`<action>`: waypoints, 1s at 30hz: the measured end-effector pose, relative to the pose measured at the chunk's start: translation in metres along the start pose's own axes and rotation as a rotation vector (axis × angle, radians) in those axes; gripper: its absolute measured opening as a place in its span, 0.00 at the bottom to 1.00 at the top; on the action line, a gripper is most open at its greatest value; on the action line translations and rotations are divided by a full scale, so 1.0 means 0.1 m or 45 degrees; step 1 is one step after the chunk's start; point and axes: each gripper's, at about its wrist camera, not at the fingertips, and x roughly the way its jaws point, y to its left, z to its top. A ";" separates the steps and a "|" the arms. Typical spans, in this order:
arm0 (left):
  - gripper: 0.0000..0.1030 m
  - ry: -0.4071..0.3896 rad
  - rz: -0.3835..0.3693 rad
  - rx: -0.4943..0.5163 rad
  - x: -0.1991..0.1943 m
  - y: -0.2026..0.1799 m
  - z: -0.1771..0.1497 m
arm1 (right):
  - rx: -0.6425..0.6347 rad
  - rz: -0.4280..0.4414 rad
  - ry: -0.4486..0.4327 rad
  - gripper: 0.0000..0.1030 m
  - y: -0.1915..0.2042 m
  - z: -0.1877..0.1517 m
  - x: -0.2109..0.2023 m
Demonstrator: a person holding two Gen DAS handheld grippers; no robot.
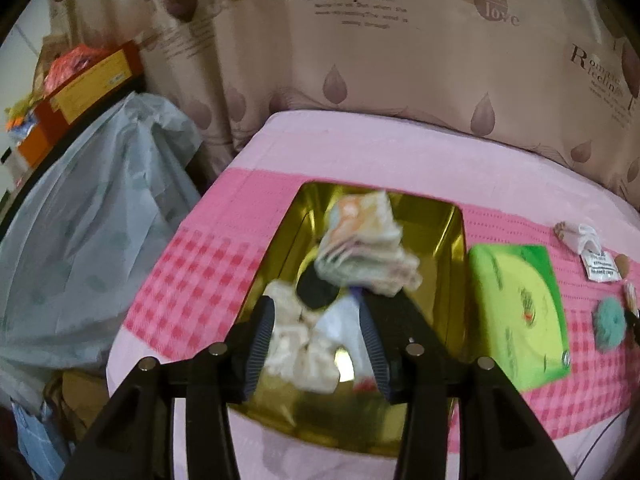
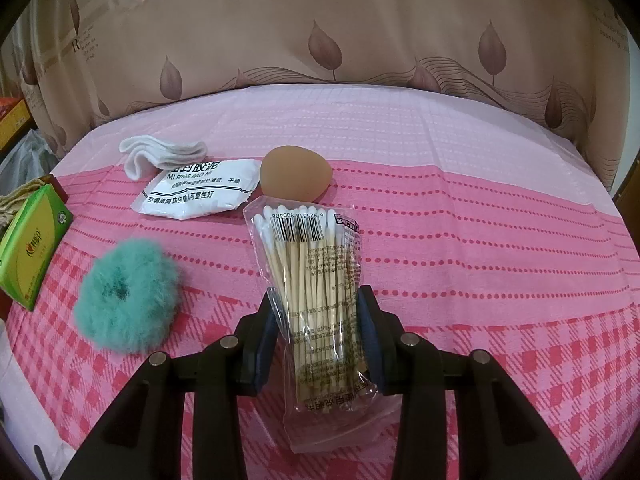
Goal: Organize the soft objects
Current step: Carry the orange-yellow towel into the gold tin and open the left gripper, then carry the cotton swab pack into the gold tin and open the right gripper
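In the left wrist view my left gripper [image 1: 316,308] hangs open over a gold tin [image 1: 460,240]. The tin holds a stack of folded pastel cloths [image 1: 360,248], a black round pad [image 1: 316,290] and a crumpled cream cloth [image 1: 292,344], which lies below the gap between the fingers. The pads press on nothing. In the right wrist view my right gripper [image 2: 317,296] is shut on a clear pack of cotton swabs [image 2: 316,264], held upright above the pink cloth. A teal fluffy scrunchie [image 2: 128,292], a beige egg-shaped sponge [image 2: 295,174], a white sachet [image 2: 200,188] and a folded white cloth [image 2: 164,152] lie beyond.
A green box [image 1: 520,312] lies right of the tin, and the green box [image 2: 32,244] shows at the left edge of the right wrist view. A grey plastic bag [image 1: 92,220] and stacked boxes [image 1: 92,80] stand left of the table. A beige curtain [image 1: 400,60] hangs behind.
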 end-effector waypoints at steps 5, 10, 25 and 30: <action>0.44 -0.011 0.044 -0.037 0.00 0.12 -0.22 | -0.008 -0.020 0.004 0.37 0.03 -0.01 -0.01; 0.44 0.000 0.046 -0.055 0.06 0.17 -0.30 | -0.021 -0.019 0.014 0.49 0.08 -0.05 -0.04; 0.44 -0.035 0.007 -0.132 0.02 0.30 -0.33 | 0.059 -0.130 0.010 0.22 0.16 -0.14 -0.16; 0.44 -0.027 0.027 -0.163 0.03 0.35 -0.33 | 0.075 -0.134 -0.001 0.20 0.25 -0.12 -0.24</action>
